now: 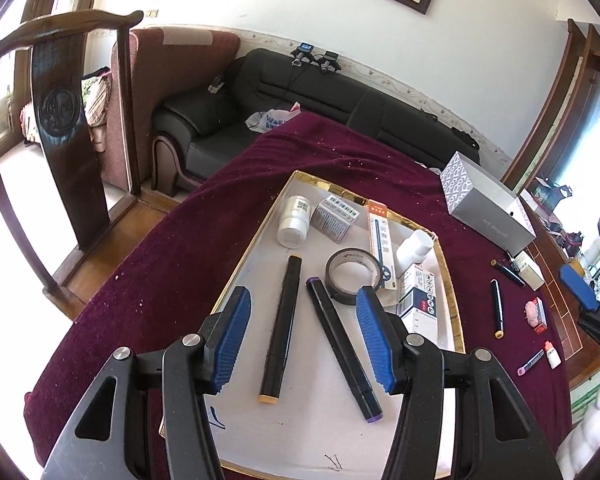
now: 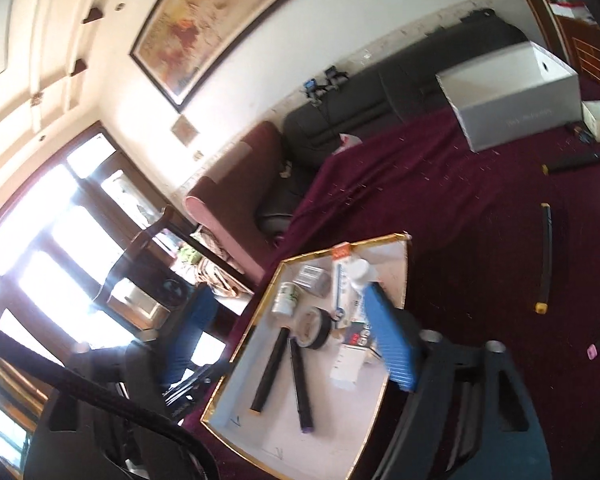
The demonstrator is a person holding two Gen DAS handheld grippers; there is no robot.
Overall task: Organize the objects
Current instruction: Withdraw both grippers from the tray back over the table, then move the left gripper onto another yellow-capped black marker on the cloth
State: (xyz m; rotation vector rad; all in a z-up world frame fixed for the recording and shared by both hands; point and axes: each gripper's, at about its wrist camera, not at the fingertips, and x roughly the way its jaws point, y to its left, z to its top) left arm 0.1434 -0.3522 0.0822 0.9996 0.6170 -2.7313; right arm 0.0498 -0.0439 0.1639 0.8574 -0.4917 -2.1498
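Burgundy cloth [image 1: 172, 248] covers the table, with a black sofa [image 1: 300, 92] and a framed painting [image 2: 216, 20] behind it. On the cloth sits a shallow gold-edged tray [image 1: 236, 268] holding most of the clutter.

From where I stand, the left gripper [image 1: 300, 340] hangs over the near end of the tray, tilted downward, its blue pads apart with nothing pressed between them; two black markers lie on the tray floor beneath, the orange-capped marker [image 1: 282, 328] and the purple-capped marker [image 1: 342, 348], angled away from each other. The right gripper [image 2: 292, 344] is held higher and rolled to one side, jaws wide and empty. Its view is smeared with motion blur, and its left finger is dark against the bright window.

Further in the tray are a tape roll [image 1: 350, 276], a white jar [image 1: 294, 222] with a QR label, a small barcoded box [image 1: 336, 216], a pen box [image 1: 382, 248], a white bottle [image 1: 414, 248] and a carton [image 1: 418, 296]; their printing is too small to read. Outside the tray, to the right on the cloth, lie another marker [image 1: 498, 308], a pink eraser [image 1: 534, 312], a small white bottle [image 1: 552, 354] and a grey box [image 1: 488, 212] with faint, unreadable lettering. The right edge of the left view is cut off by the lens rim.
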